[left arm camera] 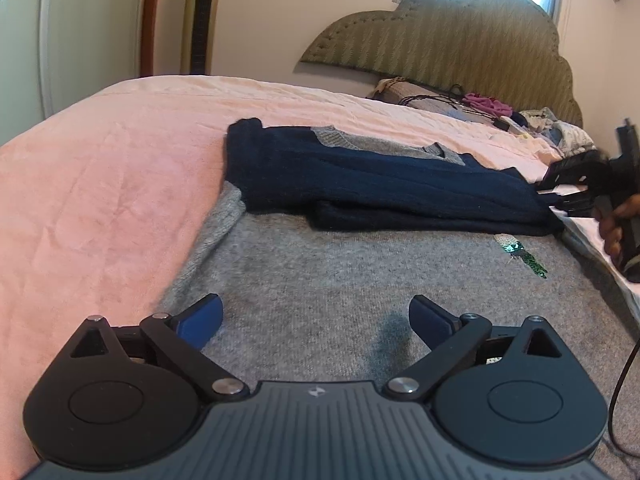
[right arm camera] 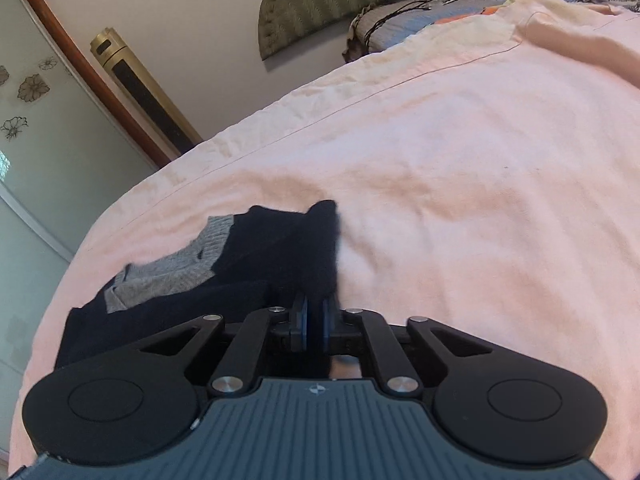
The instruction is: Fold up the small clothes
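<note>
Right wrist: right hand-held gripper [right arm camera: 315, 322] clamped on navy sleeve [right arm camera: 320, 248]; soft, limp knit, best gripped at cuff. Left hand-held gripper [left arm camera: 316, 320] jaws apart above grey sweater [left arm camera: 320, 264], 12 o'clock.

We find no words or numbers that can be read in either view. The one sign we make out is a small pale emblem (a roundish mark, no letters) on the ribbed grey body of each gripper: on the left gripper [left arm camera: 316, 322] it sits at the middle of the top edge, and on the right gripper [right arm camera: 316, 322] likewise. The green sequin patch [left arm camera: 522, 254] on the grey sweater [left arm camera: 320, 280] forms no letters that we can tell.
</note>
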The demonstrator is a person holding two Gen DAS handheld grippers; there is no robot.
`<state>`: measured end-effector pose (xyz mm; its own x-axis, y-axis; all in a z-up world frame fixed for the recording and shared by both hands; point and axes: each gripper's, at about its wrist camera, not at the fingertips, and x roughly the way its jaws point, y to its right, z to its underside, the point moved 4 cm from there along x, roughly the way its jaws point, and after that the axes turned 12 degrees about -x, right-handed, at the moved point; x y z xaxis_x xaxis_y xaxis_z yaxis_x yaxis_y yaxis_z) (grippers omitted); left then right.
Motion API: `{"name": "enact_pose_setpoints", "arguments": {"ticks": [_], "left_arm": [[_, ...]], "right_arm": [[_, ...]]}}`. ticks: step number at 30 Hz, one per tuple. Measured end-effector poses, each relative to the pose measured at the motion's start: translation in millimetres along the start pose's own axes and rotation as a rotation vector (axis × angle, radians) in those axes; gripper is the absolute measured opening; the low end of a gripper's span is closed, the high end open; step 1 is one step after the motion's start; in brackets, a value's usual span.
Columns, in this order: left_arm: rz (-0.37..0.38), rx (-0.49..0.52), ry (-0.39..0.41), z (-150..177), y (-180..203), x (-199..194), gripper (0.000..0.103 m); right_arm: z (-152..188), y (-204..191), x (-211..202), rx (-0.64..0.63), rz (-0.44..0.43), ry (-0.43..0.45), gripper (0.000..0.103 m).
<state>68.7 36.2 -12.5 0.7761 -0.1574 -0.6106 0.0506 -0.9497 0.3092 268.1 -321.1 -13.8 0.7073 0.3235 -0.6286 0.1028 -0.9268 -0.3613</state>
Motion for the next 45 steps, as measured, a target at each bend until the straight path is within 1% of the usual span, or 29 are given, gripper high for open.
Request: {"name": "enact_pose_setpoints", "arguments": {"ticks": [2,4,5,6,7,8,9,11,12,13,14,16,17,18,21,22,25,26,27,28,30,32,34,36,38,41,42,43,45], "left_arm": [[0.001,0.002,0.016,-3.9,1.8,-7.3,0.1],[0.018,-0.014,0.056,-17.2,6.9,-12.2,0.1],[0.032,-0.027,0.088,-26.7,11.2,-11.3,0.1],[0.036,-0.026,0.112,-36.6,17.2,-5.9,0.1],[0.03,-0.01,0.112,-46.8,24.3,5.1,0.1],[0.038,0.012,0.094,-55.8,31.1,20.3,0.1],[0.039,0.036,0.071,-63.3,35.7,38.1,0.1],[-0.039,0.069,0.025,-72.9,35.1,76.3,0.1],[-0.073,0.082,-0.021,-74.4,30.1,95.1,0.101],[-0.075,0.079,-0.034,-74.9,22.7,106.4,0.103],[-0.058,0.065,-0.028,-77.6,17.6,107.3,0.103],[-0.069,0.081,-0.027,-79.5,13.0,109.2,0.103],[-0.073,0.081,-0.027,-79.0,12.6,108.5,0.103],[-0.083,0.092,-0.026,-78.0,14.2,108.0,0.103],[-0.115,0.089,-0.022,-76.2,16.1,93.2,0.101],[-0.103,0.073,-0.016,-74.0,16.3,82.6,0.101],[-0.054,0.06,-0.024,-59.1,19.0,49.9,0.102],[-0.043,0.058,-0.035,-53.4,19.8,43.8,0.102],[-0.029,0.05,-0.051,-45.8,19.8,37.7,0.102],[-0.016,0.044,-0.072,-37.7,19.5,34.8,0.102],[-0.049,0.091,-0.102,-22.2,20.1,38.7,0.102],[-0.084,0.159,-0.068,-15.7,19.8,38.9,0.103],[-0.104,0.122,-0.084,-20.2,16.4,33.7,0.102],[-0.121,0.107,-0.094,-19.7,16.8,22.5,0.101],[-0.095,0.115,-0.098,-12.9,22.0,8.8,0.102],[-0.093,0.128,-0.121,3.9,25.1,4.9,0.102],[-0.104,0.147,-0.1,9.3,25.1,4.8,0.103],[-0.106,0.162,-0.074,13.5,25.5,3.6,0.103],[-0.101,0.156,-0.057,15.8,24.4,1.9,0.103]], "right_arm": [[-5.4,-8.4,-18.7,0.0,0.026,0.077,0.048],[-6.7,-30.1,-39.5,-0.087,0.011,0.154,0.048],[-5.1,-43.7,-44.3,-0.126,-0.01,0.162,0.05],[-2.6,-57.2,-43.4,-0.166,-0.036,0.153,0.058],[0.8,-69.5,-38.7,-0.209,-0.048,0.137,0.063],[4.8,-80.2,-30.3,-0.26,-0.033,0.116,0.074],[9.6,-88.8,-20.1,-0.316,0.002,0.098,0.074],[18.0,-99.3,-0.7,-0.399,0.076,0.079,0.074],[23.0,-99.5,7.8,-0.412,0.096,0.058,0.074],[27.6,-97.5,15.0,-0.41,0.107,0.034,0.074],[31.7,-95.3,17.3,-0.433,0.124,0.044,0.078],[36.7,-86.5,17.1,-0.495,0.126,0.068,0.08],[31.5,-76.7,15.8,-0.439,0.092,0.077,0.081],[28.1,-70.1,14.4,-0.4,0.091,0.083,0.08],[30.2,-81.9,9.8,-0.448,0.132,0.058,0.081],[31.8,-87.4,1.1,-0.431,0.137,0.06,0.081],[44.2,-100.6,-33.3,-0.375,0.013,0.076,0.088],[51.3,-102.9,-41.8,-0.371,-0.004,0.076,0.093],[59.8,-105.3,-46.6,-0.379,-0.006,0.061,0.093],[68.1,-106.6,-47.1,-0.397,0.003,0.036,0.093],[85.5,-104.5,-40.8,-0.446,0.047,-0.015,0.094],[97.6,-105.7,-41.0,-0.55,0.097,0.015,0.096],[96.2,-104.4,-45.3,-0.545,0.139,0.002,0.095],[97.4,-107.4,-55.8,-0.524,0.193,-0.008,0.088],[108.2,-120.5,-74.0,-0.532,0.159,0.002,0.089],[137.7,-134.5,-88.6,-0.572,0.102,-0.015,0.099],[149.2,-132.9,-88.4,-0.577,0.096,-0.044,0.101],[158.4,-131.5,-91.3,-0.611,0.104,-0.013,0.102],[159.5,-122.6,-100.8,-0.579,0.116,0.002,0.103]]}}
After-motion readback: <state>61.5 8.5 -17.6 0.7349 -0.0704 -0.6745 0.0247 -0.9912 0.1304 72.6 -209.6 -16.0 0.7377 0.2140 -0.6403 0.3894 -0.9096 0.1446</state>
